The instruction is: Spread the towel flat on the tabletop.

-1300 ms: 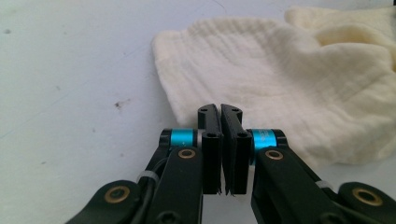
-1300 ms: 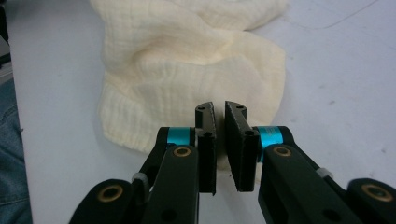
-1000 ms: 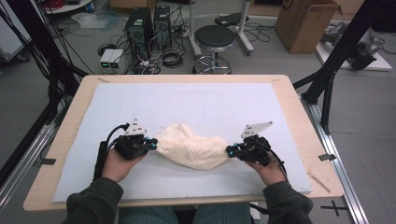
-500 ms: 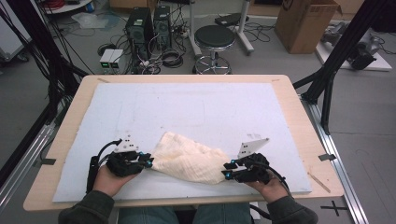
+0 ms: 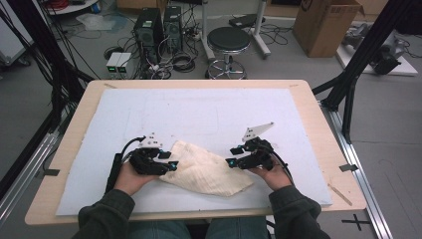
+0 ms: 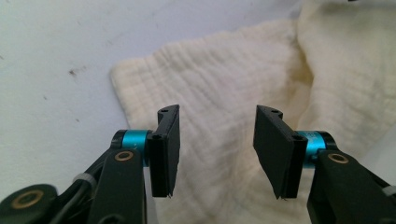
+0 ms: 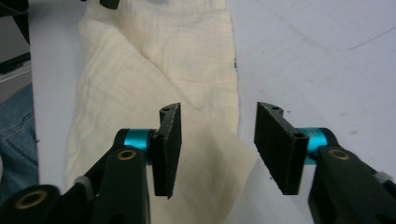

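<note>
**Both claws parted over the cloth**

High view: left gripper [image 5: 171, 164] and right gripper [image 5: 233, 156] flank the crumpled cream muslin cloth [image 5: 206, 172] on the white foam mat [image 5: 209, 109], with bare mat beyond.

Left gripper view: the jaws, just opened about halfway, hold nothing above the cloth's corner [image 6: 219, 93].

Right gripper view: jaws likewise just opened, empty, straddling the cloth's edge [image 7: 201, 135].

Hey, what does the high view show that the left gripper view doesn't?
High view alone: both hands, the left gripper and right gripper at opposite ends of the cream cloth, the wooden table edge, a stool and a cardboard box beyond. Left gripper view alone: the cloth's crinkled weave close up between jaws standing apart, just opened, nothing gripped. Both: cloth on the white mat.
</note>
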A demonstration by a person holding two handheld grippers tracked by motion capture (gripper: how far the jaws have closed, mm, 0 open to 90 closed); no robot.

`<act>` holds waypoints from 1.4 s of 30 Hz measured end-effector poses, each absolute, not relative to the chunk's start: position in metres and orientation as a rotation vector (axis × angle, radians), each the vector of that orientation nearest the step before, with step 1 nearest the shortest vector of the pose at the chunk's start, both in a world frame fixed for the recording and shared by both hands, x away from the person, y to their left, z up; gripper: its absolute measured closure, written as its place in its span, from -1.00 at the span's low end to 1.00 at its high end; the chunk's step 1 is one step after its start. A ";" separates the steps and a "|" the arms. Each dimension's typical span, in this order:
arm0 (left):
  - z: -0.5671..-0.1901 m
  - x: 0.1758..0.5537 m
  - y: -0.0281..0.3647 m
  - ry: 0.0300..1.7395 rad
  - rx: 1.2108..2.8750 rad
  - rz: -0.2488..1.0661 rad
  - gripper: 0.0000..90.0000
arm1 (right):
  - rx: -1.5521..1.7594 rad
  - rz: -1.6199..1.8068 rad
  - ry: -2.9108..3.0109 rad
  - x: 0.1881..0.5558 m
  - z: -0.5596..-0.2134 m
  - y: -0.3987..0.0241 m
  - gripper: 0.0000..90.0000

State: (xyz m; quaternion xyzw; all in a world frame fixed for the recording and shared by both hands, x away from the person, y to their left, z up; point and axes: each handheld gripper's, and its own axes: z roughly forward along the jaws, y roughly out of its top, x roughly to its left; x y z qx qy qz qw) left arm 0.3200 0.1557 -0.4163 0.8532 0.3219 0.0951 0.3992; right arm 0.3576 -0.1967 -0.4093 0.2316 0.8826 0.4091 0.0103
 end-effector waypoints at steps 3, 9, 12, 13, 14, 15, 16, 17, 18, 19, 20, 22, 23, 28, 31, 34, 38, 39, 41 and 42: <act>-0.422 0.320 0.157 0.818 2.181 0.211 0.33 | 0.734 1.232 2.816 0.366 -0.421 -0.192 0.22; -0.425 0.316 0.157 0.796 2.232 0.201 0.79 | 0.731 1.281 2.908 0.367 -0.427 -0.196 0.93; -0.423 0.314 0.157 0.785 2.216 0.196 0.90 | 0.700 1.328 2.873 0.359 -0.417 -0.202 0.94; -0.422 0.312 0.158 0.779 2.220 0.198 0.91 | 0.700 1.335 2.869 0.356 -0.413 -0.204 0.94; -0.421 0.310 0.157 0.782 2.211 0.202 0.92 | 0.686 1.329 2.860 0.351 -0.408 -0.205 0.93; -0.420 0.309 0.158 0.774 2.210 0.206 0.92 | 0.680 1.318 2.851 0.347 -0.405 -0.207 0.93; -0.418 0.306 0.158 0.775 2.202 0.202 0.92 | 0.663 1.309 2.839 0.343 -0.401 -0.208 0.93; -0.417 0.304 0.158 0.771 2.199 0.199 0.92 | 0.650 1.306 2.835 0.338 -0.397 -0.209 0.93; -0.415 0.301 0.159 0.766 2.192 0.202 0.92 | 0.635 1.305 2.825 0.334 -0.394 -0.210 0.93; -0.415 0.298 0.160 0.767 2.181 0.196 0.92 | 0.620 1.309 2.822 0.327 -0.391 -0.211 0.93; -0.415 0.295 0.161 0.766 2.175 0.183 0.92 | 0.618 1.308 2.826 0.324 -0.390 -0.211 0.93; -0.418 0.290 0.164 0.766 2.179 0.175 0.92 | 0.603 1.299 2.842 0.315 -0.392 -0.211 0.93; -0.419 0.288 0.165 0.773 2.177 0.168 0.91 | 0.596 1.292 2.855 0.310 -0.394 -0.210 0.92; -0.420 0.284 0.169 0.763 2.161 0.143 0.67 | 0.557 1.238 2.937 0.292 -0.413 -0.202 0.83; -0.417 0.285 0.171 0.766 2.126 0.151 0.42 | 0.560 1.244 2.925 0.292 -0.412 -0.202 0.67; -0.412 0.287 0.174 0.771 2.088 0.162 0.27 | 0.588 1.335 2.863 0.300 -0.401 -0.209 0.54; -0.407 0.294 0.177 0.788 2.045 0.190 0.15 | 0.661 1.372 2.760 0.313 -0.391 -0.219 0.47; -0.407 0.297 0.177 0.799 2.034 0.193 0.14 | 0.682 1.366 2.746 0.316 -0.392 -0.220 0.47; -0.408 0.303 0.177 0.819 2.029 0.209 0.15 | 0.743 1.336 2.727 0.322 -0.397 -0.223 0.46; -0.409 0.306 0.177 0.838 2.026 0.211 0.16 | 0.766 1.322 2.722 0.325 -0.401 -0.223 0.45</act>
